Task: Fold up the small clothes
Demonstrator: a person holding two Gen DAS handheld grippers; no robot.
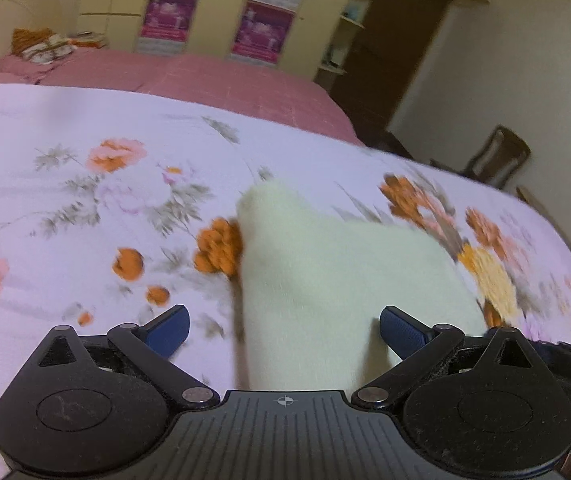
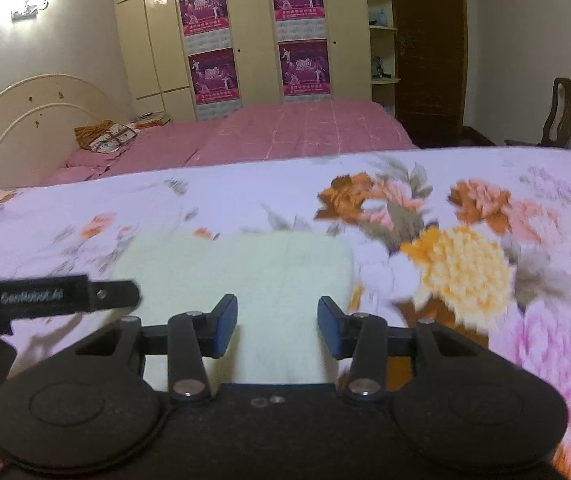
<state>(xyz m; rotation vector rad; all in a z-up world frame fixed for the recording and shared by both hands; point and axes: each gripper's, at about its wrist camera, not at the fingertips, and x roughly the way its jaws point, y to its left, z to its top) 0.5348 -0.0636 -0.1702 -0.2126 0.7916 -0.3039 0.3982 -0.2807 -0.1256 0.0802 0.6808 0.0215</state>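
Observation:
A small pale cream garment (image 1: 317, 280) lies flat on the floral sheet (image 1: 85, 208). In the left wrist view my left gripper (image 1: 284, 330) is open, its blue fingers spread wide just above the garment's near part. In the right wrist view the same garment (image 2: 245, 272) lies as a folded rectangle ahead. My right gripper (image 2: 277, 328) is open over its near edge and holds nothing. Part of the left gripper's black body (image 2: 45, 296) shows at the left of that view.
The floral sheet (image 2: 465, 240) covers the work surface. Behind it is a bed with a pink cover (image 2: 277, 132), a cream headboard (image 2: 25, 120), a wardrobe with purple posters (image 2: 253, 40), and a wooden chair (image 2: 565, 116) at the right.

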